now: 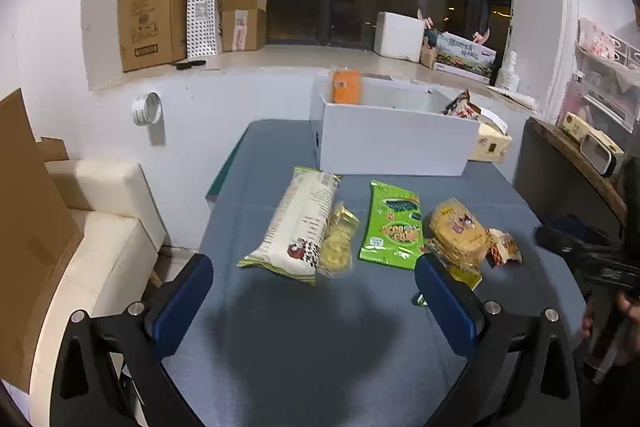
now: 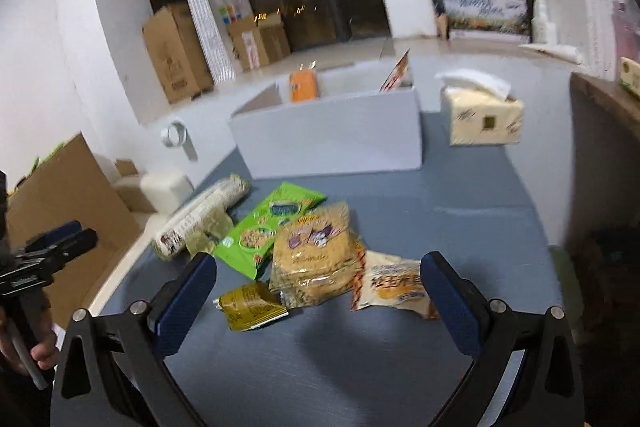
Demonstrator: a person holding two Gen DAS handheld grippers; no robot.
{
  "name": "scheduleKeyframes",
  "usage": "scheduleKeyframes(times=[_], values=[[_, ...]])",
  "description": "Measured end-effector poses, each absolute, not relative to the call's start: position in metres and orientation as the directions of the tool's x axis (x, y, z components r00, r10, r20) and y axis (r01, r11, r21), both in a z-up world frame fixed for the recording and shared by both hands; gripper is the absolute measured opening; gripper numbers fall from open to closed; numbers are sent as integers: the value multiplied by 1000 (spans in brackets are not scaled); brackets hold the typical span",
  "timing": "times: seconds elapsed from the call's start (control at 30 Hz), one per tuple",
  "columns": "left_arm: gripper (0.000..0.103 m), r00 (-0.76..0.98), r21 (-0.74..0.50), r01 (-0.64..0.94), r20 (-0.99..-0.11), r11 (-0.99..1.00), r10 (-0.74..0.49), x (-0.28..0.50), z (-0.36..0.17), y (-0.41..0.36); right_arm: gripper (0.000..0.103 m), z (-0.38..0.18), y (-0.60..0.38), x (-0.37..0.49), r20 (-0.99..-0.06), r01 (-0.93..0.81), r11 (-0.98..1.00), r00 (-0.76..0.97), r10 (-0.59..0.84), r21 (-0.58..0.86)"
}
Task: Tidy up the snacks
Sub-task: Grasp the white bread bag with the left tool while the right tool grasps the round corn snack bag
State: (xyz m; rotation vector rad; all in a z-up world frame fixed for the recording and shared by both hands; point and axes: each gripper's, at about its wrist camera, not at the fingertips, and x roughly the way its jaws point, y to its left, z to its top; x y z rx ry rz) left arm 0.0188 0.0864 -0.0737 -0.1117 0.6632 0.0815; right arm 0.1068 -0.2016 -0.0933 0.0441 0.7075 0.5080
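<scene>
- While hovering over blue table (image 1: 280, 347), left gripper (image 1: 314, 287) spread wide, empty; right gripper (image 2: 318, 289) likewise.
- Ahead of left jaws: long white pack (image 1: 296, 223), light, crinkly; pinch mid-length.
- Between right jaws: yellow bag (image 2: 314, 259), soft, crushable; grip edge gently.
- Beyond: white box (image 1: 392, 143).

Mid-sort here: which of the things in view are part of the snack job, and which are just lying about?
Job:
white box
long white packet
green packet
yellow round packet
small olive packet
orange packet in the box

Lying about:
tissue pack
cardboard boxes on the ledge
foam block
tape roll
</scene>
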Motion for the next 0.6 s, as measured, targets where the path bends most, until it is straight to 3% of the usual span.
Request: scheduleKeyframes(times=[0.23, 0.43, 0.5, 0.53, 0.6], values=[[103, 755, -123, -128, -655, 984, 16, 22, -86, 96, 103, -128, -143, 149, -745, -522, 853, 558, 366, 28], [103, 740, -136, -159, -672, 978, 27, 20, -95, 110, 103, -153, -125, 190, -822, -532, 844, 452, 347, 64], [103, 733, -146, -169, -680, 975, 26, 21, -99, 114, 93, -157, -124, 193, -828, -534, 843, 444, 343, 63], [103, 731, -148, -172, -682, 974, 25, 21, -100, 116, 79, -157, -125, 192, -825, -524, 850, 459, 330, 49], [103, 727, -147, -178, -686, 973, 29, 22, -102, 118, 79, -153, -129, 190, -811, -513, 857, 480, 335, 50]])
